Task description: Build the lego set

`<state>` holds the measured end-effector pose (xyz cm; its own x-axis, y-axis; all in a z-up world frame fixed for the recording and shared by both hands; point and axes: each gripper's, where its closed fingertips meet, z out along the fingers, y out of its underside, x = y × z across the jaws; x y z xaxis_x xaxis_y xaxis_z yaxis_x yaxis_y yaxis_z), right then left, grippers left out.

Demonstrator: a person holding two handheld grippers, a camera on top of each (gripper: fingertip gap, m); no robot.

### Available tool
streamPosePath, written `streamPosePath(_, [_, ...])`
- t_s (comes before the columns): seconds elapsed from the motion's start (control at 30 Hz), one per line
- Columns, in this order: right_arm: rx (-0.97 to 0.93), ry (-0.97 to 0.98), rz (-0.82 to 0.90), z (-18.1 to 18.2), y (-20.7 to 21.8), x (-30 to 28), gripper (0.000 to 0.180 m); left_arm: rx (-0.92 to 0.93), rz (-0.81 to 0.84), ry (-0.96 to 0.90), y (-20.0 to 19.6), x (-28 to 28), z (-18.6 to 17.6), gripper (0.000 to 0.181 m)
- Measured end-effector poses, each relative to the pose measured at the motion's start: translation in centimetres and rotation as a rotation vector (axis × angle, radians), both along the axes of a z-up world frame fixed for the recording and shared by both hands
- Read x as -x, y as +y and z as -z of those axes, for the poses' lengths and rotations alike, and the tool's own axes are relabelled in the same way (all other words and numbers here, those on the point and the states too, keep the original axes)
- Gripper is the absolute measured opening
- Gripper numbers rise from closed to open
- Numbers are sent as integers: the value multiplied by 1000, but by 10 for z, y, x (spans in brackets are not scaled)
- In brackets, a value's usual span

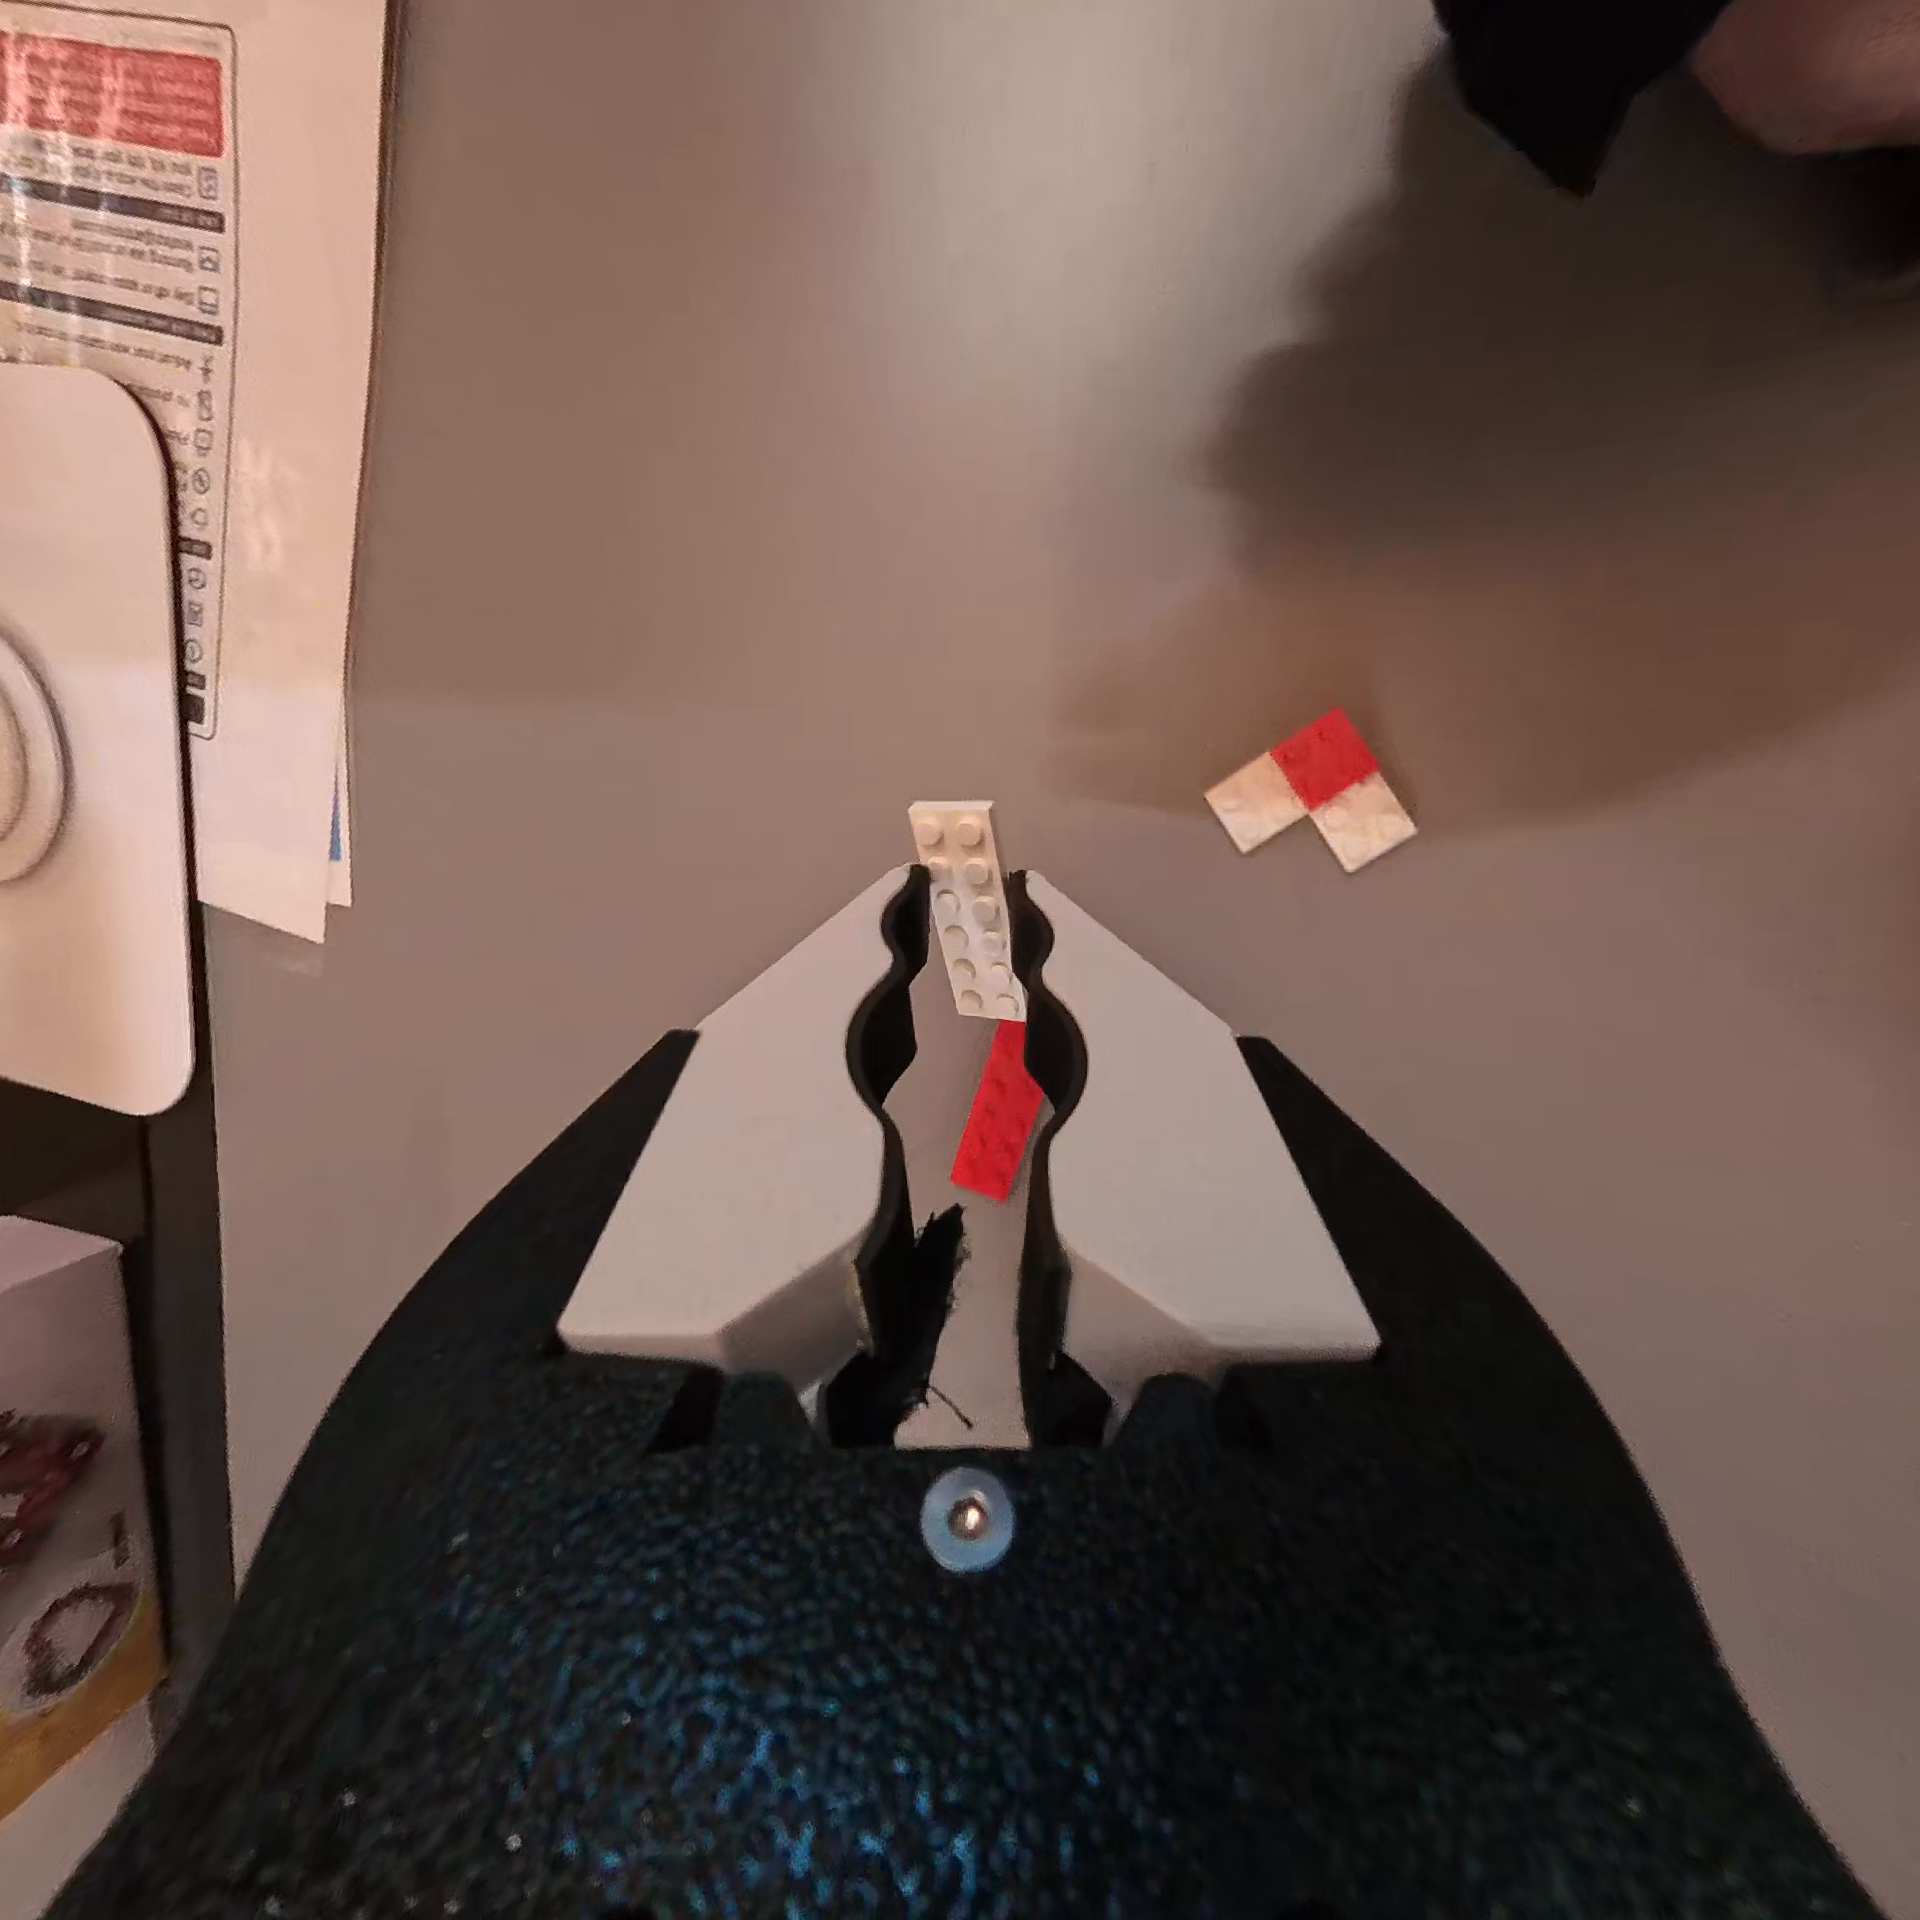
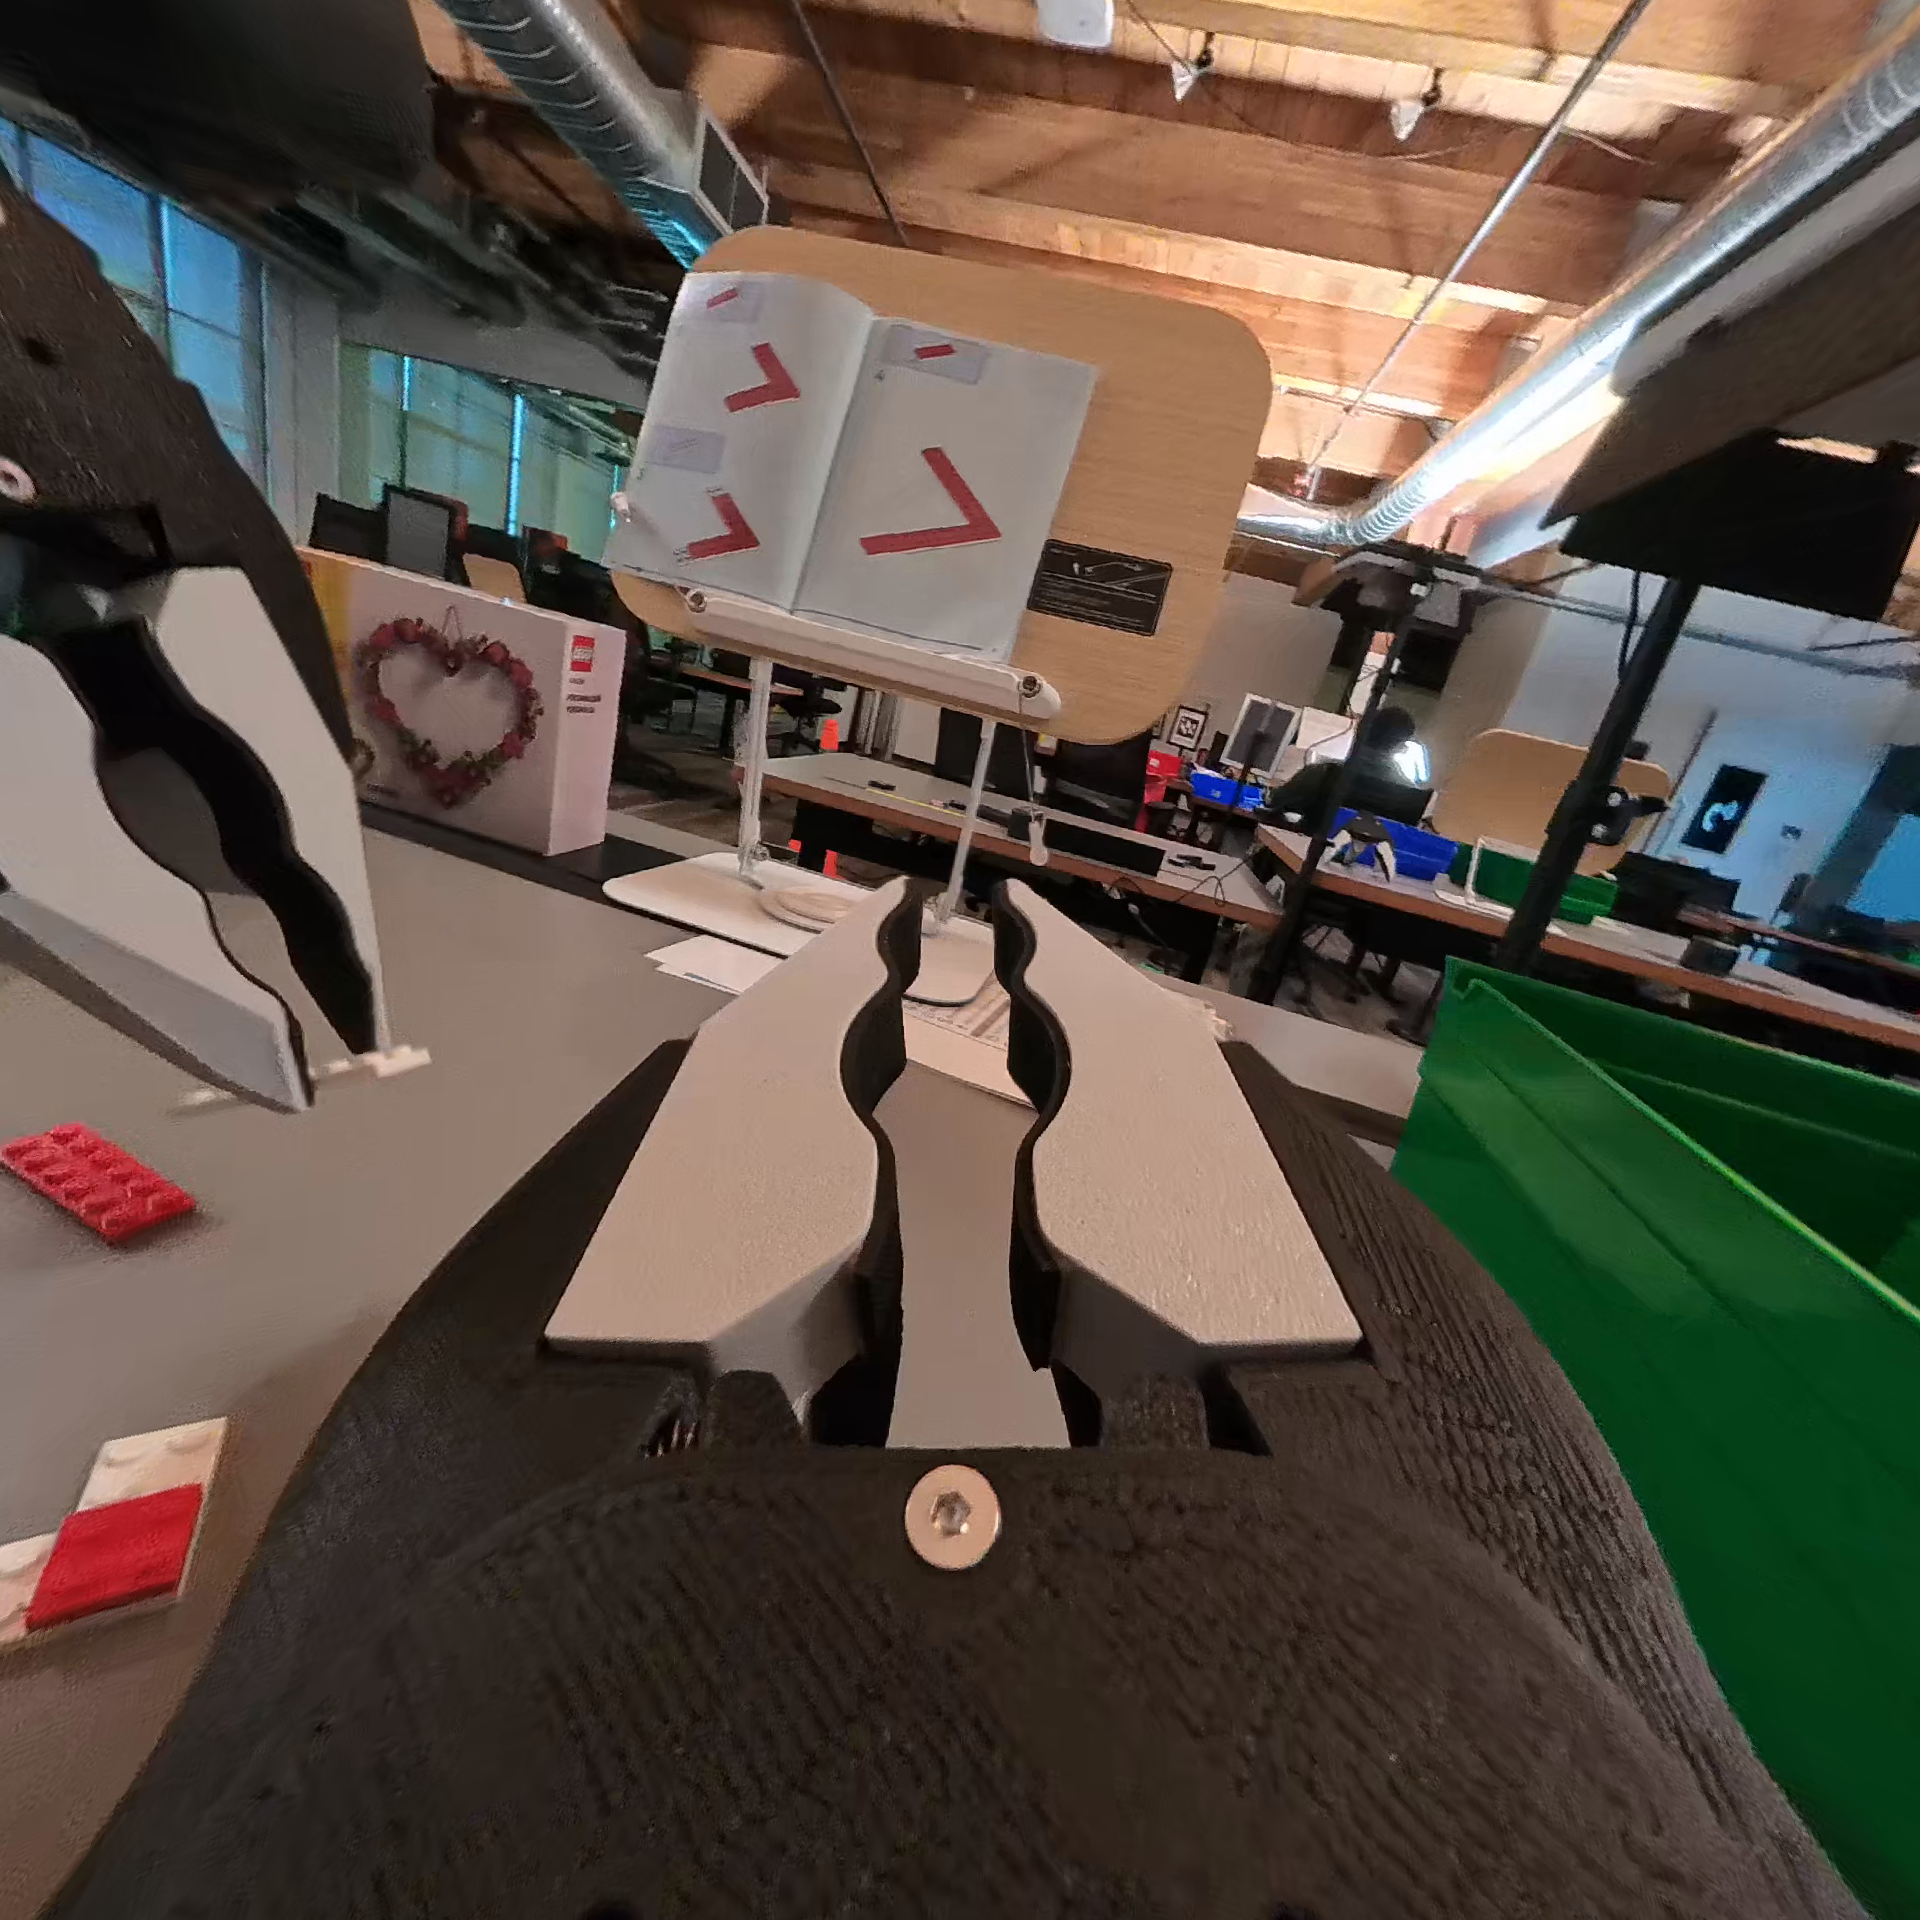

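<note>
My left gripper (image 1: 968, 878) is shut on a long white plate (image 1: 964, 914) at its fingertips and holds it a little above the grey table. It shows the same way in the right wrist view (image 2: 338, 1055), with the white plate (image 2: 379, 1062) sticking out of the tips. A red plate (image 1: 997, 1117) lies flat on the table under it, also visible in the right wrist view (image 2: 99, 1179). An L-shaped white and red assembly (image 1: 1314, 790) lies to the right and shows in the right wrist view too (image 2: 114, 1527). My right gripper (image 2: 956, 904) is slightly open and empty.
A green bin (image 2: 1662, 1195) stands at the right. An open instruction booklet (image 2: 852, 468) rests on a wooden stand behind, next to a white set box (image 2: 488, 717). Papers and a white stand base (image 1: 83, 727) lie at the left. Some 15 centimetres of space lies between my two pairs of fingers.
</note>
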<state>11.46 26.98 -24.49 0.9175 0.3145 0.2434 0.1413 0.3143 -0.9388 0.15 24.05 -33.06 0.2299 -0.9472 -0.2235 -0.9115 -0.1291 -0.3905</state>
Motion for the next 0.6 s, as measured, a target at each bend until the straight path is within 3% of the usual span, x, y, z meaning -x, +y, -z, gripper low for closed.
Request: streamPosePath(0.6, [14, 8, -7, 2, 3, 1, 11, 64, 24, 142, 10, -8, 30, 14])
